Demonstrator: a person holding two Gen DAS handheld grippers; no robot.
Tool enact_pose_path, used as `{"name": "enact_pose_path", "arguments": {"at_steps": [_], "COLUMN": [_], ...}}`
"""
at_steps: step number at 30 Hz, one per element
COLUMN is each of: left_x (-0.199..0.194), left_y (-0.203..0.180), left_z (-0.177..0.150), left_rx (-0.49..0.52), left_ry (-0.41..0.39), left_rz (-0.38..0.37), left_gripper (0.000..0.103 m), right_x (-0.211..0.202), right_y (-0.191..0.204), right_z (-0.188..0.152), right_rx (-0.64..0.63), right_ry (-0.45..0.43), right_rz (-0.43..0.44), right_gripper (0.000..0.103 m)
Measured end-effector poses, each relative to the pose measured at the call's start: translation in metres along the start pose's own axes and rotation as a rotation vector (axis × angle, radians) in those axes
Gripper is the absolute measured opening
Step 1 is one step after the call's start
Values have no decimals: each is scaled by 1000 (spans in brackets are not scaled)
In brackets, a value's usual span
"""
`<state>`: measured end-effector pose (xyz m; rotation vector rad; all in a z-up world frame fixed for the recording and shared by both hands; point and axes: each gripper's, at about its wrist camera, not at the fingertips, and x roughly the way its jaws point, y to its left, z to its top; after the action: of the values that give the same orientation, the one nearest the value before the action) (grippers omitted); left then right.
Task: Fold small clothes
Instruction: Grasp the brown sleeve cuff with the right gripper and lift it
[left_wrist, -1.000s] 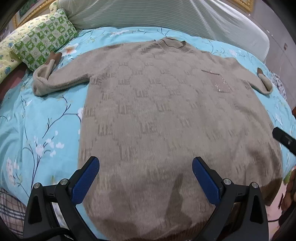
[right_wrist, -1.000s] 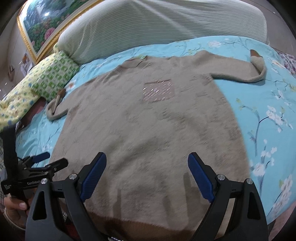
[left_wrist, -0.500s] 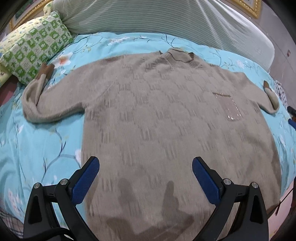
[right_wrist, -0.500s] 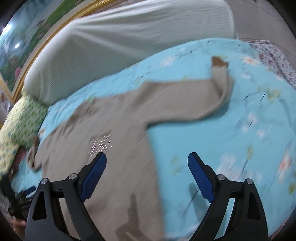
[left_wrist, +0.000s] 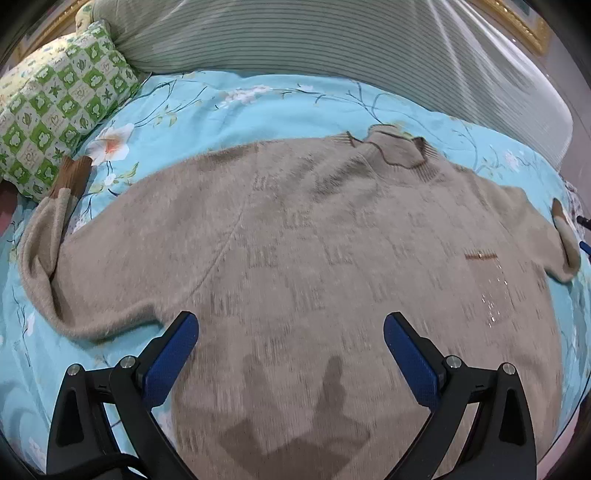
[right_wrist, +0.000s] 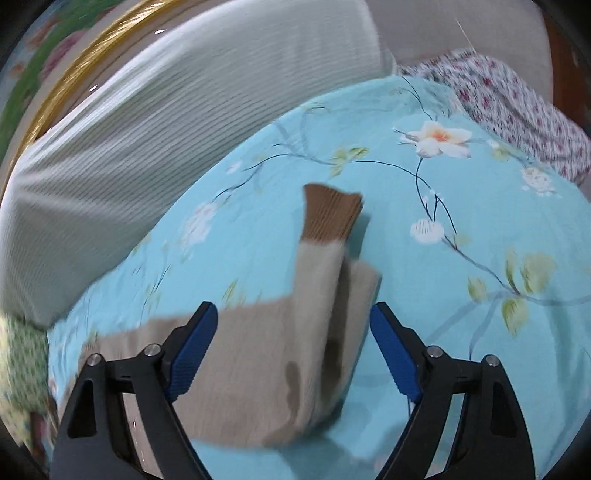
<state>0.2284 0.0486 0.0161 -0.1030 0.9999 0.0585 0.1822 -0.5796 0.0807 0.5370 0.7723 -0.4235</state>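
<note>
Since a second ago both views have shifted: the right wrist camera, which then looked over the whole sweater body, now looks at one sleeve only, and the left wrist camera has slid sideways so that the other sleeve sits nearer its left finger.

Sweater (left_wrist: 332, 251): beige knit, lying flat and front-up on the bedsheet (left_wrist: 229, 107), collar (left_wrist: 400, 153) toward the headboard cushion (left_wrist: 332, 40). Both sleeves are bent back on themselves. Sleeve on the pillow side (left_wrist: 48, 254) doubles up toward a brown cuff (left_wrist: 74, 173), which lies just beside the green checked pillow (left_wrist: 55, 103). Sleeve on the other side (right_wrist: 325, 280) is folded, its brown ribbed cuff (right_wrist: 330, 212) pointing away from the camera, resting on the sheet.

Left gripper (left_wrist: 290, 345): jaws wide apart, nothing between the pads, hovering over the lower sweater body; its shadow falls on the knit below.

Right gripper (right_wrist: 293, 341): jaws have just been closing a little but stand wide; the folded sleeve lies between the fingers in view, the pads not pressing on it. Contact with the cloth cannot be confirmed; frame is motion-blurred.

Surroundings: sheet is turquoise with a flower-and-branch print. A red-flowered cloth (right_wrist: 517, 99) lies at the far edge of the bed, well apart from the sleeve. A gold picture frame (right_wrist: 74, 74) stands behind the cushion.
</note>
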Motion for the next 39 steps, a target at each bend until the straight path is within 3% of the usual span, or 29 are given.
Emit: {"name": "enact_pose_path", "arguments": {"at_steps": [2,5,7,9,11,14,22,28,33,39], "left_x": [7,19,26,30,33,32,17,2,-8,-11], "left_y": [0,2,3,5,4,5,14,34,48,53], "left_z": [4,4,5,4,1,-3,-19,-34,-46,-55], "left_rx": [-6,-12,-19,-21,-21,-18,-50,-102,-145,-152], "left_ry": [9,29,36,44,50,59,55,45,33,37], "left_rz": [1,12,8,10,6,0,-36,-91,-126,-141], "left_gripper": [101,101,101,101,101,101,101,101,101,101], "right_x": [20,42,54,60,56,35,-31,-33,-12,14], "right_y": [-4,-9,-5,2,11,40,195,292,350,375], "right_z": [16,28,33,30,24,9,-72,-150,-222,-269], "right_rx": [-8,5,-31,-52,-78,-130,-328,-450,-557,-628], "right_ry": [18,59,78,106,100,71,52,125,257,361], "right_rz": [-25,-42,-58,-57,-51,51,395,550,609,620], "right_gripper": [76,60,57,22,14,12,12,12,12,12]}}
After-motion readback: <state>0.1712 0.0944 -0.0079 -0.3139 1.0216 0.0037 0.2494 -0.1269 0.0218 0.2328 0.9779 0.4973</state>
